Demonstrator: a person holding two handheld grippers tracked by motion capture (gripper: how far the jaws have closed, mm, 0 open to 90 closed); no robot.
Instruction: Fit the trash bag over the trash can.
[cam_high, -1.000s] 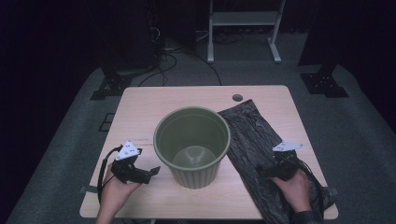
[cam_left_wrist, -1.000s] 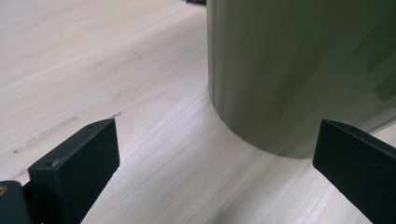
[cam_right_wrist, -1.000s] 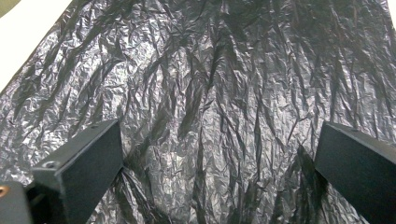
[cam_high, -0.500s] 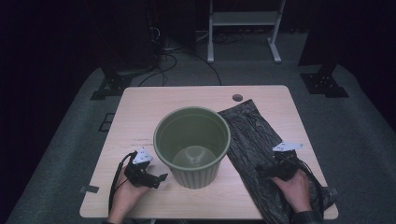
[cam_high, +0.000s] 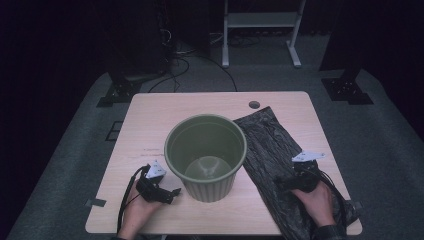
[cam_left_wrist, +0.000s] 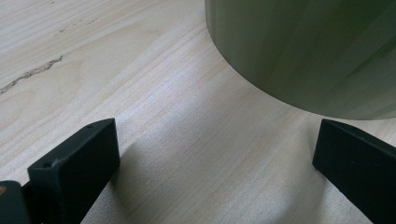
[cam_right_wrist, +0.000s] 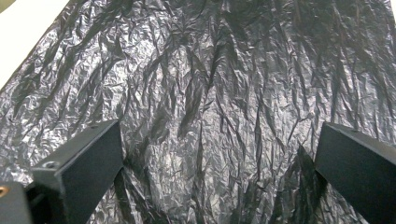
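Observation:
An olive-green ribbed bin (cam_high: 206, 155) stands upright and empty in the middle of the wooden table (cam_high: 150, 120). A crumpled black plastic bag (cam_high: 270, 150) lies flat to its right. My left gripper (cam_high: 172, 192) rests low on the table at the bin's lower left, open, its jaws wide apart with the bin's wall (cam_left_wrist: 303, 51) just ahead. My right gripper (cam_high: 277, 184) lies over the near part of the bag (cam_right_wrist: 210, 102), open, with the wrinkled plastic between and under its jaws.
A round cable hole (cam_high: 254, 105) sits near the table's far edge. Beyond the table are a white stand's legs (cam_high: 260, 30), cables on the floor (cam_high: 175, 55) and black stand bases (cam_high: 347, 90). Bare wood lies left of the bin.
My left gripper has slid right and slightly toward me, closer to the bin's base. The right gripper has stayed on the bag.

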